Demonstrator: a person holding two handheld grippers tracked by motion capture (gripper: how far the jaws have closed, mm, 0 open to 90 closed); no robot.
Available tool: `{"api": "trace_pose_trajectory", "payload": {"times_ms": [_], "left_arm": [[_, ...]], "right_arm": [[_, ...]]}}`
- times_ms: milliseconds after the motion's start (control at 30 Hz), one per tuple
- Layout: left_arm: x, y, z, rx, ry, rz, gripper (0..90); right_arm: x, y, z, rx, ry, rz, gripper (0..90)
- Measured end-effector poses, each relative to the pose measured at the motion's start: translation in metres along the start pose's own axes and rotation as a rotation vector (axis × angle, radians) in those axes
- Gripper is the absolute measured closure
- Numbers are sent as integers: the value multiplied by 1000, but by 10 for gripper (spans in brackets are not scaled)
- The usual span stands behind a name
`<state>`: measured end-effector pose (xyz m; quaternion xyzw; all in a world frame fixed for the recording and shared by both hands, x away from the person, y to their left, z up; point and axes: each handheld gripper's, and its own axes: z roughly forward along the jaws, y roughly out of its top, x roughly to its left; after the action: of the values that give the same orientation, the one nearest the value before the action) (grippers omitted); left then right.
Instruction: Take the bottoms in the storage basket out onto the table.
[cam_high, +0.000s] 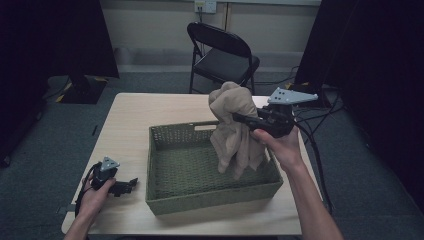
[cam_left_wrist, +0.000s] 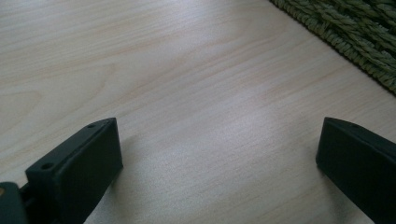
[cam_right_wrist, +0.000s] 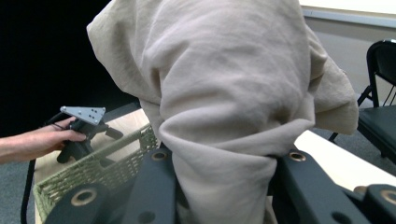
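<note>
Right gripper (cam_high: 240, 119) pinches a bunched beige cloth (cam_high: 233, 131), its two black jaws pressed into a gathered neck of the fabric, as the right gripper view shows from close up, where the cloth (cam_right_wrist: 224, 88) bulges out above the jaws in soft rounded folds. Seen from the high view, the cloth hangs in the air over the right part of a green woven basket (cam_high: 170, 200), its upper folds rising above the gripper and its lower end drooping down inside the basket (whether that end touches the basket floor cannot be told). The basket sits on a pale wooden table (cam_high: 130, 115), with a handle slot in its far wall. On the near left of the table, well apart from the cloth, the left gripper (cam_high: 131, 184) rests low by the basket's left wall, held in the left hand (cam_high: 95, 195); in the left gripper view its jaws stand spread wide with bare wood between them and the basket's weave (cam_left_wrist: 355, 37) at the upper right corner. A black folding chair (cam_high: 222, 52) stands beyond the table.
</note>
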<state>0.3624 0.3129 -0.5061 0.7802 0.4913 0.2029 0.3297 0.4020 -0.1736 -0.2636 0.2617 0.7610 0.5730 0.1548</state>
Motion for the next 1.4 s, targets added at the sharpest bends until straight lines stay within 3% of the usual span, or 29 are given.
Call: {"api": "trace_pose_trajectory", "payload": {"times_ms": [633, 1033, 1400], "left_arm": [[0, 0, 0, 0, 0, 0, 0], [0, 0, 0, -1, 0, -1, 0], [0, 0, 0, -1, 1, -1, 0]], "right_arm": [[2, 33, -17, -90, -29, -18, 690], [-12, 44, -31, -122, -97, -21, 690], [-29, 47, -45, -117, -163, -14, 690]]}}
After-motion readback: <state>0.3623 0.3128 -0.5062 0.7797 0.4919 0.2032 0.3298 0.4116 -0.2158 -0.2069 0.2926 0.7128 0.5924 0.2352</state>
